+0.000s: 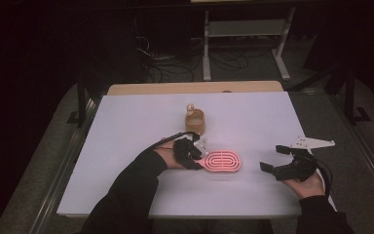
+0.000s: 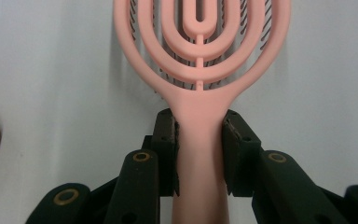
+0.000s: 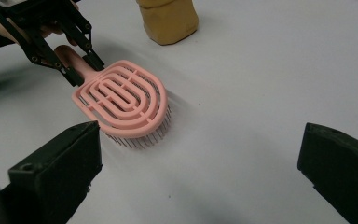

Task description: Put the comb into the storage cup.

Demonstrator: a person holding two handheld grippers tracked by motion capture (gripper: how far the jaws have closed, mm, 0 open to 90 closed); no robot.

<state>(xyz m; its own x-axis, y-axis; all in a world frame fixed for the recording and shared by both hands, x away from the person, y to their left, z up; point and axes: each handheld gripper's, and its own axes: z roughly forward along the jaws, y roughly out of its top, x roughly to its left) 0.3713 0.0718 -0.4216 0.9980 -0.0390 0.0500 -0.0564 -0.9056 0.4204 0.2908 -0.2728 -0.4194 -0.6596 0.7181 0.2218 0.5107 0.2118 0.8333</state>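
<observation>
The left gripper is seen clamped on the handle of the pink hairbrush; in the left gripper view both black pads are pressed flat against the two sides of the handle, just below the point where it widens into the ringed head. In the high view the same gripper is held by a hand that comes in from below and left of the brush, the dark-sleeved forearm slanted across the white table and the gripper pointed level along the brush's length.

The right gripper is held spread wide, with nothing between its jaws; in its own view the two black pads are seen well apart, with the brush beyond the left-hand one and bare table between them. In the high view it is held to the right of the brush, well apart from it, in an upturned hand near the table's right edge, jaws pointed toward the brush.

The brush is seen on the table with its bristles downward. The dark bristles under the head are shown by the right gripper view, where they meet the table; from above they are covered by the pink rings. A tan cup with a small pale figure on its rim is seen beyond the brush in the high view; in the right gripper view only its lower part appears, behind the brush.
</observation>
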